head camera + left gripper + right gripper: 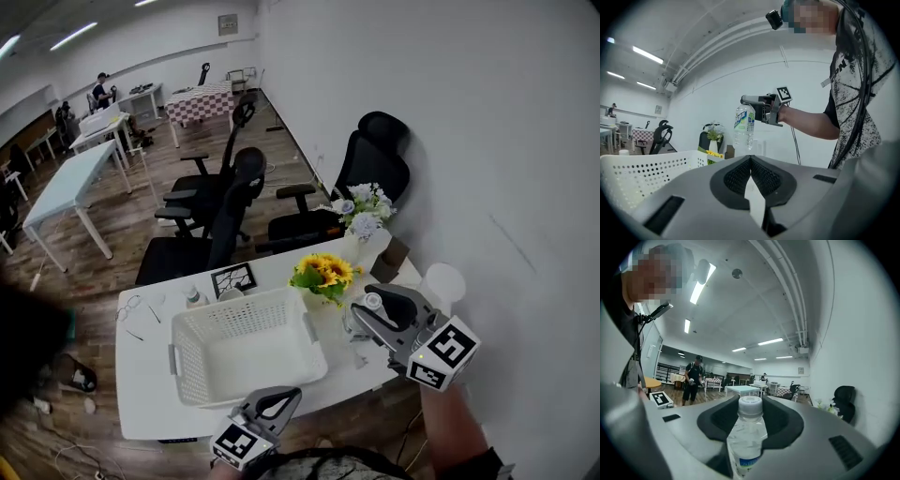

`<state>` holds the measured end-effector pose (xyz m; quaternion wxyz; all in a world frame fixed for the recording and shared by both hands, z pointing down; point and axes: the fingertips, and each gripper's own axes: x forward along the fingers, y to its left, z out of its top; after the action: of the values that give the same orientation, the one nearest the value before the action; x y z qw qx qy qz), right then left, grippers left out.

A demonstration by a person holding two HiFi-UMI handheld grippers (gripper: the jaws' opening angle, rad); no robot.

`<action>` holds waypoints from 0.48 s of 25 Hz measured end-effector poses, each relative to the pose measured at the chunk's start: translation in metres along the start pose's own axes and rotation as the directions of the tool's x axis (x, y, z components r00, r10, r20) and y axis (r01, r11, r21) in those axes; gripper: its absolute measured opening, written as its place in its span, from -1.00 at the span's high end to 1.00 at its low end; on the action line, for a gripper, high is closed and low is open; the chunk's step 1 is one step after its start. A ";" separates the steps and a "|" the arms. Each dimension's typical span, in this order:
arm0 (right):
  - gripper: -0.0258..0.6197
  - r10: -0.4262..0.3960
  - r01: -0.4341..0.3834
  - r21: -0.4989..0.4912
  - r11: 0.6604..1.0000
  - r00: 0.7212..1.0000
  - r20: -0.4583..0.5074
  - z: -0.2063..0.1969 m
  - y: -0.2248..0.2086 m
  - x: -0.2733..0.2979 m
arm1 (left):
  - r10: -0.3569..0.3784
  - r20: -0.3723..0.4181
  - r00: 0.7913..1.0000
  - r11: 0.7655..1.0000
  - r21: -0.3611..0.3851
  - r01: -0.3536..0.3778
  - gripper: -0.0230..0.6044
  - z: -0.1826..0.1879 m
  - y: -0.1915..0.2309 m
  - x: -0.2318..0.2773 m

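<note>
Clearly the pick-up was done: the right gripper (377, 310), at the lower right of the head view, had its jaws clamped on the upper part of a clear water bottle (747, 436), whose white cap stood up between them in the right gripper view. Across the middle of the left gripper view we saw that bottle upright and, as we judged it, raised off the table (141, 386). It hung just right of the white basket (240, 313), near the sunflowers (324, 272) at the head view's centre, and no part of it was inside the basket. The left gripper (277, 403), at the bottom centre of the head view below the basket's near edge, had its jaws pressed together with nothing between them. What we reckoned was left was whatever setting down the bottle needed, since it hung in the grip and rested on nothing we could see.
</note>
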<state>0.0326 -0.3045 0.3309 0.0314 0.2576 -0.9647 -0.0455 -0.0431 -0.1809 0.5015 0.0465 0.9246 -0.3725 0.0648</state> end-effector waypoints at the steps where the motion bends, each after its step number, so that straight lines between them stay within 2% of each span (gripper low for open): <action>1: 0.42 -0.023 0.023 0.001 1.000 1.000 -0.008 -0.004 -0.006 -0.010 | -0.015 0.002 1.000 1.000 -0.006 0.015 0.89 0.001 -0.005 0.007; 3: 0.42 -0.066 0.066 0.004 0.998 0.997 -0.026 -0.015 -0.016 -0.030 | -0.046 0.004 0.999 0.999 -0.009 0.046 0.89 0.002 -0.014 0.020; 6: 0.42 -0.119 0.120 0.021 0.993 0.992 -0.051 -0.032 -0.030 -0.058 | -0.090 -0.018 0.996 0.996 0.025 0.090 0.89 0.006 -0.029 0.037; 12: 0.42 -0.184 0.189 0.063 0.980 0.980 -0.081 -0.079 -0.046 -0.098 | -0.142 -0.039 0.989 0.990 0.008 0.142 0.89 -0.001 -0.051 0.063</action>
<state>0.1466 -0.3009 0.4014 0.0542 0.3493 -0.9354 -0.0047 0.0376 -0.1871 0.5100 0.0533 0.9476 -0.3044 0.0811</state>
